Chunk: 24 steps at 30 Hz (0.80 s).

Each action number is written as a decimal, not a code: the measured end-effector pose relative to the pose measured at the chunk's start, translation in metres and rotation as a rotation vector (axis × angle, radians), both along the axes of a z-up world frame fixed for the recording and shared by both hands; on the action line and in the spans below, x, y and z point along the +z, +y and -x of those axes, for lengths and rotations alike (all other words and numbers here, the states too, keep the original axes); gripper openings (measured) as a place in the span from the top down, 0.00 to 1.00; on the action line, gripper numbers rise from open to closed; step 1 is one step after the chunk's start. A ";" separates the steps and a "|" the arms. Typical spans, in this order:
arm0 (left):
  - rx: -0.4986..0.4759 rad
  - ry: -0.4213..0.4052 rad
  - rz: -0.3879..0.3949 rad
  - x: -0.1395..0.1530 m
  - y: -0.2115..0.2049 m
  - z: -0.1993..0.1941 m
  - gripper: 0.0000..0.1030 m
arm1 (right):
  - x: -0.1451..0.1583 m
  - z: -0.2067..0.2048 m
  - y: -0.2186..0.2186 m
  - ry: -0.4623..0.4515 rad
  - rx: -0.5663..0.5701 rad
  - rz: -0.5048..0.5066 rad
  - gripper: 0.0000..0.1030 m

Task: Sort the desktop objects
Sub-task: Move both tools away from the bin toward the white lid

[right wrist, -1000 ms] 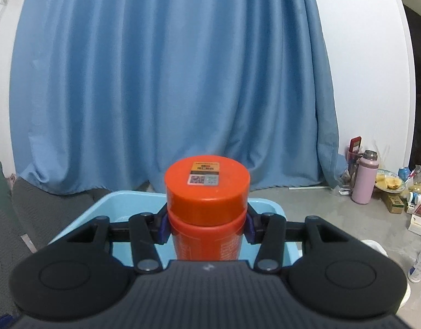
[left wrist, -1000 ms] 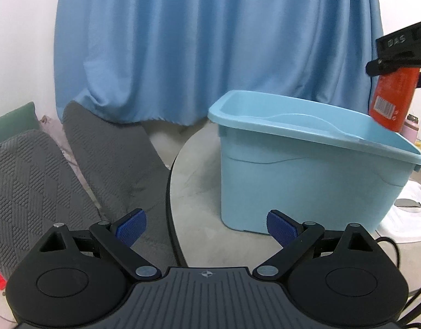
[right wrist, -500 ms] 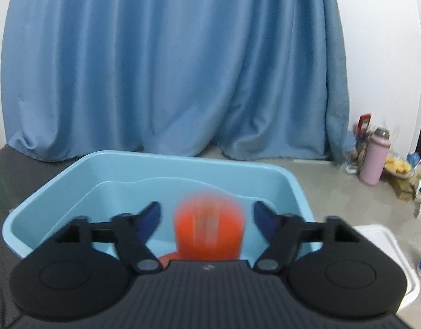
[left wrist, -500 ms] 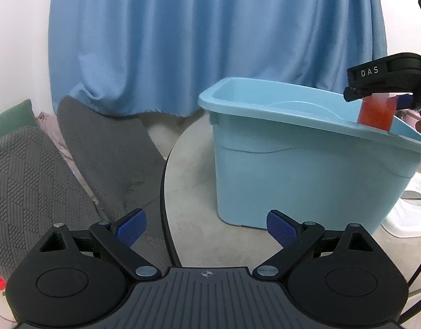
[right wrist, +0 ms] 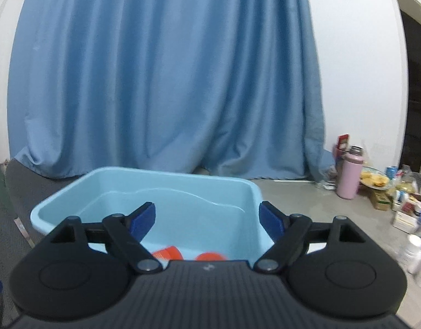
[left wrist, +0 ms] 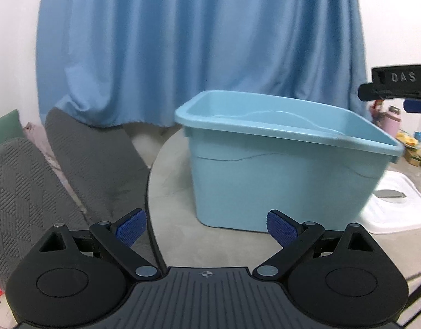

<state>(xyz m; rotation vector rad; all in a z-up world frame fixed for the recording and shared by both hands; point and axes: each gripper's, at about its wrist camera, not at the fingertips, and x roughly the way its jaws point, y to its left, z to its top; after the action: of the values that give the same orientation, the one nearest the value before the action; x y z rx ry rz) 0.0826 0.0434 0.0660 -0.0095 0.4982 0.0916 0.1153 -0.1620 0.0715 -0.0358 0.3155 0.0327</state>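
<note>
The right gripper (right wrist: 207,220) is hanging spread and empty above the light blue bin (right wrist: 73,192), its pads pointing across the bin's open top. Straight below it, two orange containers (right wrist: 166,253) are lying on the bin floor, mostly hidden, so their long axis is unclear. The left gripper (left wrist: 206,226) is also gaping with nothing held, low over the table (left wrist: 177,164) and facing the bin's near wall. The right one is nearer the clutter at the far right.
</note>
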 end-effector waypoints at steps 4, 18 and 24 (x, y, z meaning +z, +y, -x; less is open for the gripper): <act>-0.051 0.006 0.010 0.002 -0.011 0.016 0.07 | -0.004 0.028 -0.015 0.049 -0.057 -0.006 0.19; -0.173 0.078 0.044 -0.014 -0.049 0.048 0.07 | -0.031 0.083 -0.069 0.165 -0.202 -0.061 0.19; -0.179 0.084 0.043 -0.012 -0.065 0.046 0.07 | -0.039 0.072 -0.086 0.178 -0.189 -0.062 0.19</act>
<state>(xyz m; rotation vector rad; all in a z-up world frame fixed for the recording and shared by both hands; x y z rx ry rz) 0.0369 -0.0221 0.0537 -0.0031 0.5827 -0.0941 0.0435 -0.2481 0.0324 0.0591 0.4948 -0.1426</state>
